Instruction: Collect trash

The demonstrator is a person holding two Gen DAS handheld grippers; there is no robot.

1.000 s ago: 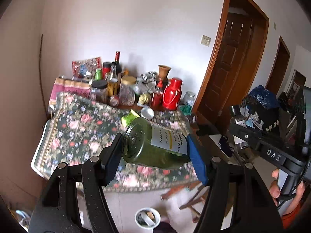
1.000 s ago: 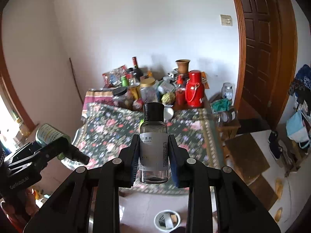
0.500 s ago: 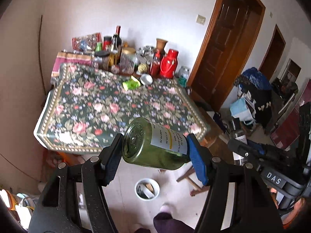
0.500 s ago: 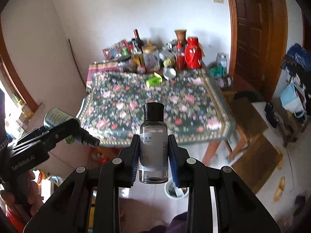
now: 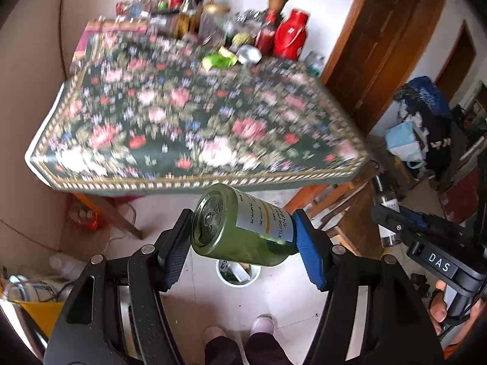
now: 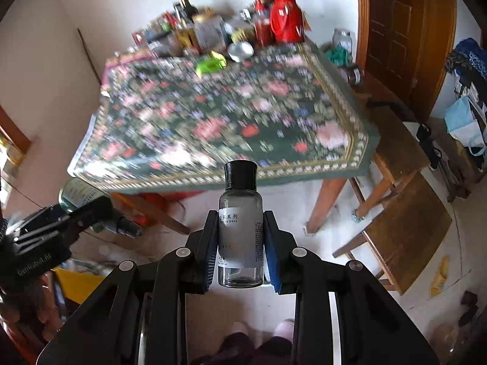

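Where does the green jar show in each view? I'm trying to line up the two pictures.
Left wrist: the green jar lies sideways, lower centre, clamped in the left gripper.
Right wrist: only its labelled end shows at the left edge, behind the left gripper's fingers.
Shared landmark: the red flask at the table's far end.

Glossy green glass jar (image 5: 240,228), frosted clear bottle (image 6: 240,237), patterned cloth tablecloth (image 5: 188,121)
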